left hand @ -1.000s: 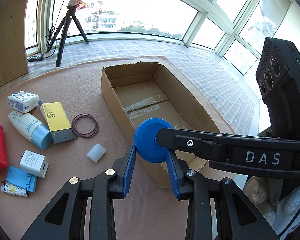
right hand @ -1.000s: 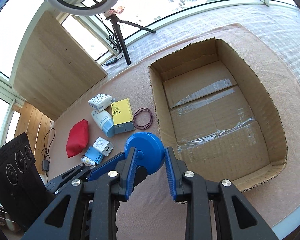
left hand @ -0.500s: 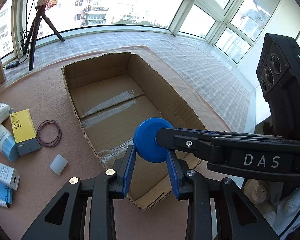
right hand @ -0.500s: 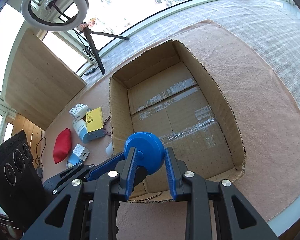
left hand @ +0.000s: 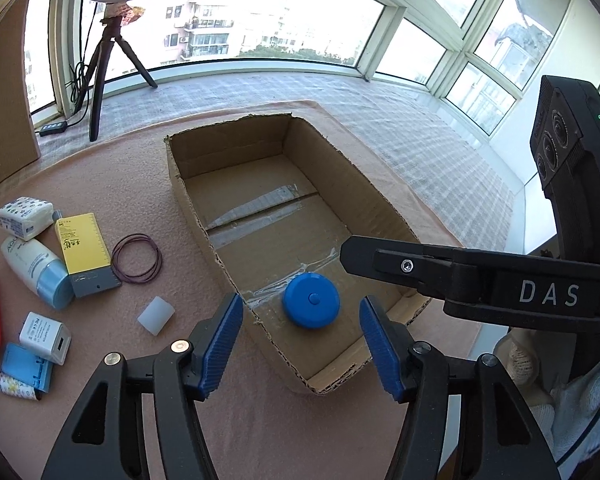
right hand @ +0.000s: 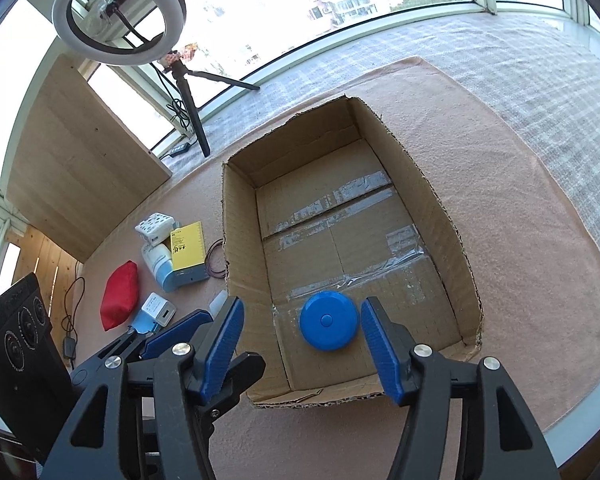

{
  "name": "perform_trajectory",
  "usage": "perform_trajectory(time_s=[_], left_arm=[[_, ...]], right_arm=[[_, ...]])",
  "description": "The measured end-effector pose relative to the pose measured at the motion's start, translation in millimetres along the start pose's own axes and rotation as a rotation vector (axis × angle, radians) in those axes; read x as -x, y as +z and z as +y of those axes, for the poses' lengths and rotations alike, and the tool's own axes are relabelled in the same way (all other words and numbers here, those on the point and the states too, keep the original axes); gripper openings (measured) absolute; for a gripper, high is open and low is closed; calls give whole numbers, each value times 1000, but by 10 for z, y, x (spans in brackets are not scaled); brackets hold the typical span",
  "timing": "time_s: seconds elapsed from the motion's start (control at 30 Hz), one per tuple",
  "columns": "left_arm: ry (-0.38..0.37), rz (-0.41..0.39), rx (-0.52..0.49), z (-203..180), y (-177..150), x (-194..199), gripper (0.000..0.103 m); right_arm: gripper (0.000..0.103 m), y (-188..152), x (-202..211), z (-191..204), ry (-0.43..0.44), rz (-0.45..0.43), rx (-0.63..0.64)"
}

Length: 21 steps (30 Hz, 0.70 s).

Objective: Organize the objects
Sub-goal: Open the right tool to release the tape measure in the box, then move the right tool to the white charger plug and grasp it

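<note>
Blue round case (right hand: 328,321) lies flat on the cardboard box (right hand: 240,240) floor, near-end corner, touching neither gripper. Right gripper (right hand: 302,346) is spread wide w/ the case showing btwn its blue pads (right hand: 224,344), below them. Left gripper (left hand: 301,346) likewise agape, empty, above the box's near edge.

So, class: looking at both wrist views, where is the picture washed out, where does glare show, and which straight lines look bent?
Left wrist view: windows blown out white, tape on the cardboard box floor glaring, window frames curved by the fisheye. Right wrist view: sky washed out behind the ring light, tape shining near the blue disc, box walls bowed.
</note>
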<state>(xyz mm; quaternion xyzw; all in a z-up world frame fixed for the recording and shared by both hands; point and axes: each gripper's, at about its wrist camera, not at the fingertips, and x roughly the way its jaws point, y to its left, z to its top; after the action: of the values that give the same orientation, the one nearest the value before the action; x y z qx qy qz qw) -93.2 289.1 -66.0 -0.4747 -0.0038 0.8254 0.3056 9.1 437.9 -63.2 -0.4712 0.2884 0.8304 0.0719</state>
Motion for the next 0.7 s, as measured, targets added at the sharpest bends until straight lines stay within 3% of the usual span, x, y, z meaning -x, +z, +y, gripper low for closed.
perform_trajectory(time_s=[0.27,0.7], left_arm=[[73,-13,65,403,-276,361,65],[239,-23,290,1578,-1114,1152,65]], right_arm=[[57,-43,-44,429,24,-6,85],[57,-136,-533,1460,61,61,297]])
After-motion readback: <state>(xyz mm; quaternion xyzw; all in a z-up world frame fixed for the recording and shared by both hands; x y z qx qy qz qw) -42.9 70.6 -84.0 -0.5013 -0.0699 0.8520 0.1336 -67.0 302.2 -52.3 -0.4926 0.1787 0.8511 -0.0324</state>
